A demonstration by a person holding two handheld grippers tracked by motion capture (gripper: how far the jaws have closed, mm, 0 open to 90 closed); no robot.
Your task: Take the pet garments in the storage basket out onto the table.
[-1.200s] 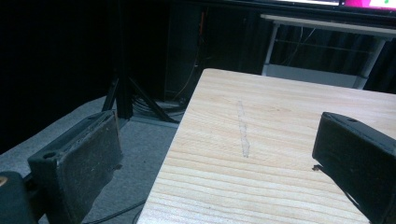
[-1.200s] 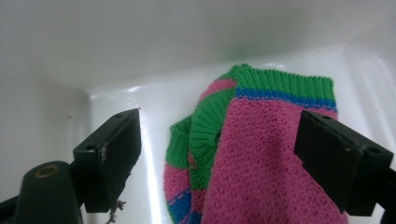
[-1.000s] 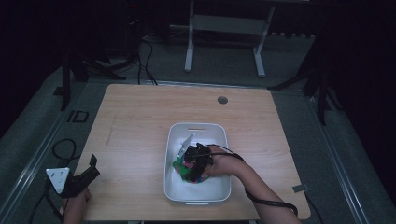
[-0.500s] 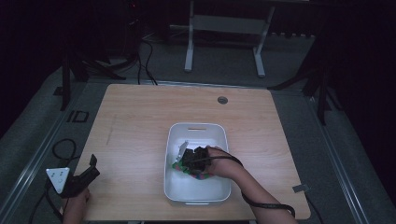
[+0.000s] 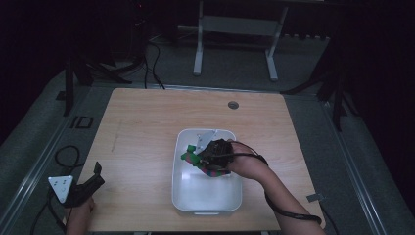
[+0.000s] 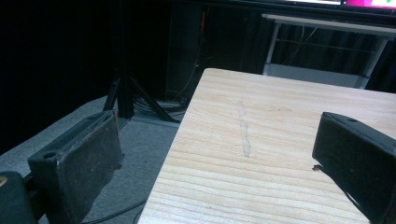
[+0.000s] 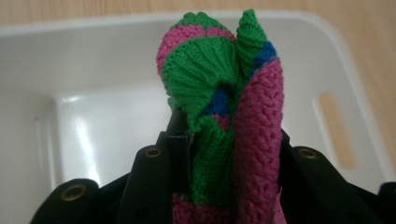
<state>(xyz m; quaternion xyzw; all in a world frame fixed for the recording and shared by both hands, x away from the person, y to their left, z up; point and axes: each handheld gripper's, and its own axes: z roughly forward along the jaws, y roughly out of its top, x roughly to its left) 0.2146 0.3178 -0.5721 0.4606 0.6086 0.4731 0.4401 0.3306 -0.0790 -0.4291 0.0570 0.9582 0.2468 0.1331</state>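
The right forearm reaches in from the lower right, bent at the wrist, its hand wrapped around the right claw (image 5: pixel 203 157), which points left and slightly down. Its jaws are clamped tight on a bunched knit cloth (image 7: pixel 224 116). The left claw (image 5: pixel 93 178) rests low at the near left corner, jaws spread wide with nothing between them.

We see a pale wooden bench (image 5: pixel 147 127) carrying a white plastic tub (image 5: pixel 205 198) just right of its middle.
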